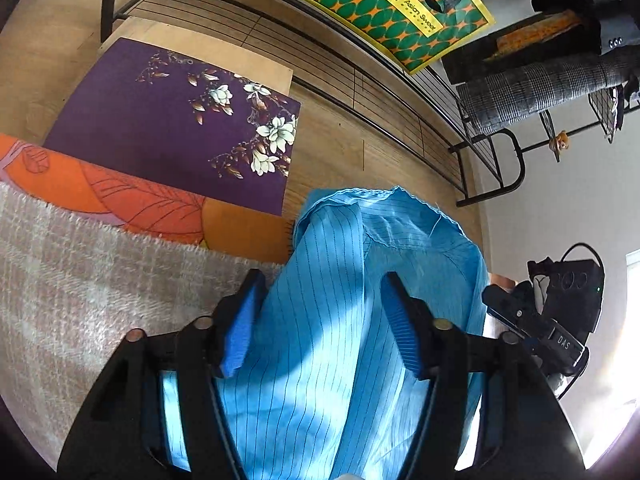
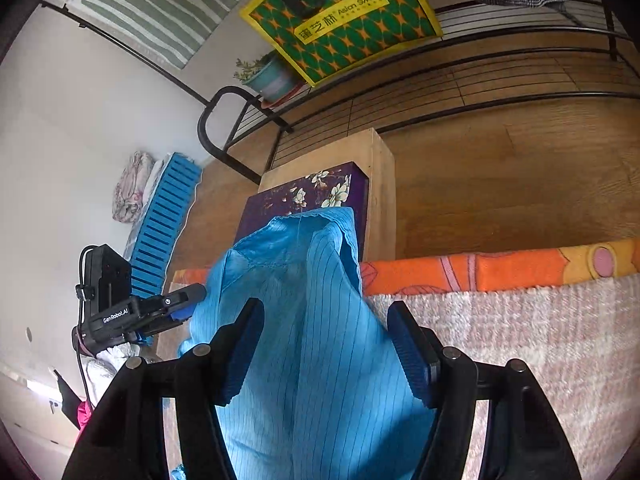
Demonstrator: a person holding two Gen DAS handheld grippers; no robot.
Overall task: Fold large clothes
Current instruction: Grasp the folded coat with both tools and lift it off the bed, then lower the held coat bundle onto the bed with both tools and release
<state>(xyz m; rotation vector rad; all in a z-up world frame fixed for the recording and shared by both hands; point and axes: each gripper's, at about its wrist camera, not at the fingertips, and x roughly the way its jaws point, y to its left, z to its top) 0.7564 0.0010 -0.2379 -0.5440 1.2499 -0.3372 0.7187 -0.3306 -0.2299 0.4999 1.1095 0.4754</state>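
Though astride blue garment [image 1: 340, 280], left fingers [image 1: 240, 320], right fingers [image 2: 408, 352] half-open — purple box [image 1: 160, 120] ahead.

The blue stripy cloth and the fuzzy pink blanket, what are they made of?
The blue pinstriped garment looks like thin, smooth woven fabric, maybe synthetic: it has a slight sheen, fine dark lines and soft folds. The pale pink-and-white blanket looks like fluffy fleece or wool: its surface and edge are fuzzy.
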